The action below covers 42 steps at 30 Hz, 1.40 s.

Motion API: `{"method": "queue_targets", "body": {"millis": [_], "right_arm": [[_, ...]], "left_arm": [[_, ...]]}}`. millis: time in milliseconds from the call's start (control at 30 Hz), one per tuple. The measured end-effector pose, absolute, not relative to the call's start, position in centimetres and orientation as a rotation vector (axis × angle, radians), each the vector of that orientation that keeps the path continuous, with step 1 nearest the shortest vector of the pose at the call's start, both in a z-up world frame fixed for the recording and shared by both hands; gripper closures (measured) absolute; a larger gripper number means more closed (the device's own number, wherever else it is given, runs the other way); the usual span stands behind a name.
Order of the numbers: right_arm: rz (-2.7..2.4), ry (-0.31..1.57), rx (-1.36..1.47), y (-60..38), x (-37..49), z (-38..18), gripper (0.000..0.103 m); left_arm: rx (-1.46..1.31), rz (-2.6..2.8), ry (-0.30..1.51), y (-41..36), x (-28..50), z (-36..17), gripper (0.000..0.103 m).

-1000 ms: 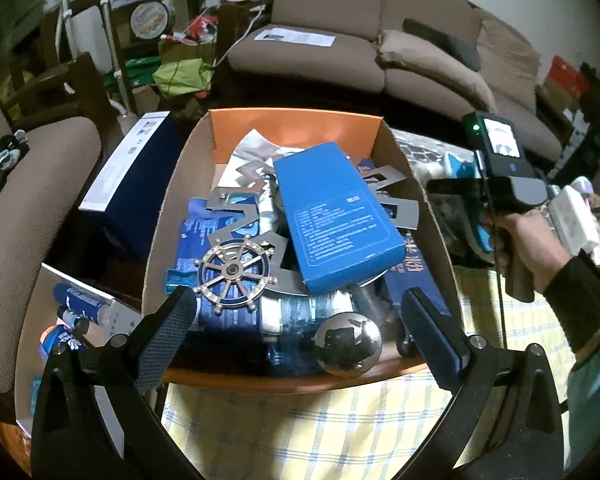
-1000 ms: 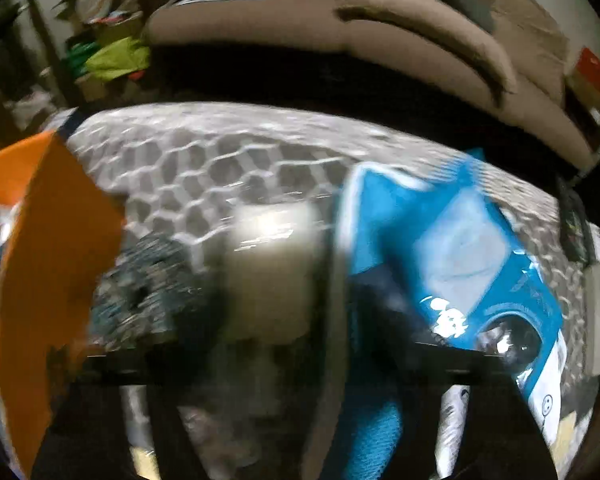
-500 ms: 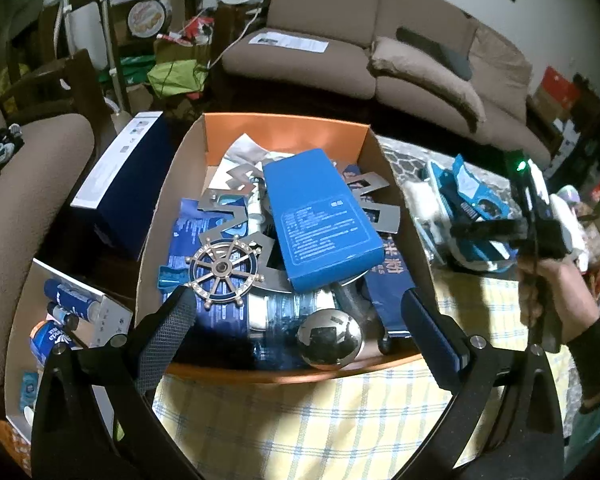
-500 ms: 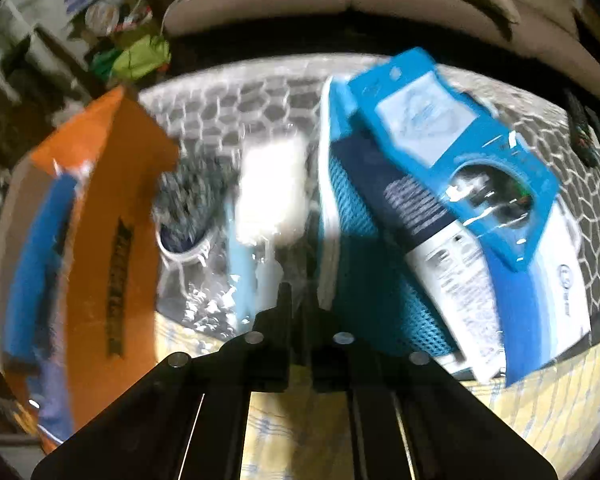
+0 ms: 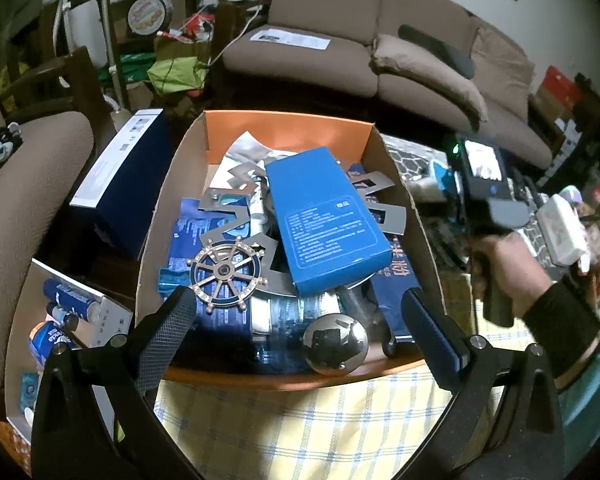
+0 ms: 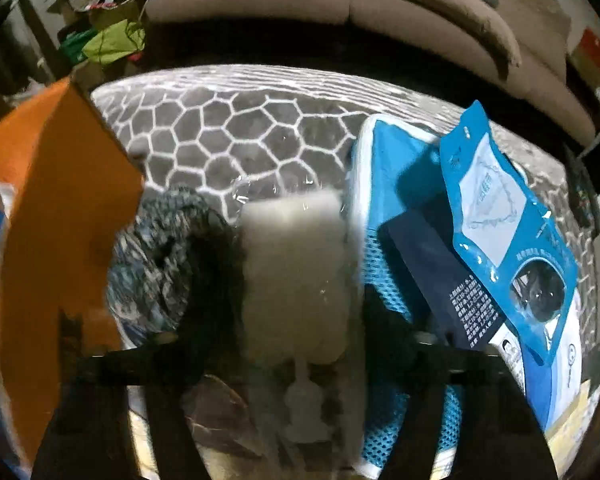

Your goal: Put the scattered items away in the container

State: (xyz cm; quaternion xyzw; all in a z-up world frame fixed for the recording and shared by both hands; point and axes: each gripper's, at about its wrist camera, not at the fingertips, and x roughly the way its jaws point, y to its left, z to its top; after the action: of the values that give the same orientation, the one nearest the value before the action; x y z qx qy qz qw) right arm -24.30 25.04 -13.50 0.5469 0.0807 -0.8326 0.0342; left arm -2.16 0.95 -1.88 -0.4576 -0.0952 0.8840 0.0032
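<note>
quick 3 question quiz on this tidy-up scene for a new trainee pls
1. True or false: the blue box lies inside the cardboard container.
2. The shiny metal ball sits near which side of the container: A the camera side, B the sofa side, C outside it?
3. What white item, in clear wrap, lies between the right gripper fingers?

Key
1. True; it lies on top of the pile.
2. A.
3. A white sponge block; the fingers flank it, but blur hides whether they are closed on it.

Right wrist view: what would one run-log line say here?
left gripper: open, over cardboard box | right gripper: open around plastic-wrapped white sponge | not yet boxed
</note>
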Motion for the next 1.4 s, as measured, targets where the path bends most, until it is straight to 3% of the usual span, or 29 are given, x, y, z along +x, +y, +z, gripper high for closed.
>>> {"method": "queue_targets", "body": {"millis": [100,200,333,500,633,800,933,1033,1267,1400], "right_arm": [[-2.564,0.136,1.661,27.0,-22.9,-12.4,0.077],[-2.514,-0.031,1.667,29.8,-19.9,-10.4,0.080],[-2.460,-0.164,1.628,32.8,-14.0,-6.8,0.080],[-2.285,-0.551,1.586,36.3,-4.2,-3.7,0.074],[-2.134,-0.852,1.561,37.1,1.2,-4.8,0.064],[-2.143,-0.832,1.646,35.9,3.9,-7.9,0.065],[-2.301,-0.458,1.737,35.0,3.2,-6.3,0.064],[-2.412,-0.332,1.742,35.7,2.7,-5.4,0.064],[-2.561,-0.476,1.781,42.5,-0.1,-6.1,0.064],[-2.584,-0.597,1.792,46.4,0.4,-6.5,0.064]], "left_arm": [[-1.435,2.768,-0.300,1.0,-2.1,-1.9,0.001],[-1.441,2.756,-0.310,1.0,-2.2,-2.1,0.001],[-1.441,2.745,-0.311,1.4,-2.1,-2.1,0.001],[-1.397,2.681,-0.332,2.5,-1.2,-1.3,0.001],[-1.381,2.611,-0.316,4.4,0.2,-1.1,0.001],[-1.432,2.571,-0.205,6.7,2.1,-2.4,0.001],[-1.418,2.551,-0.139,8.2,2.9,-2.3,0.001],[-1.407,2.547,-0.131,9.2,2.8,-1.9,0.001],[-1.572,2.592,-0.220,17.9,-3.2,-2.3,0.001],[-1.592,2.553,-0.112,25.7,-8.3,-5.7,0.001]]}}
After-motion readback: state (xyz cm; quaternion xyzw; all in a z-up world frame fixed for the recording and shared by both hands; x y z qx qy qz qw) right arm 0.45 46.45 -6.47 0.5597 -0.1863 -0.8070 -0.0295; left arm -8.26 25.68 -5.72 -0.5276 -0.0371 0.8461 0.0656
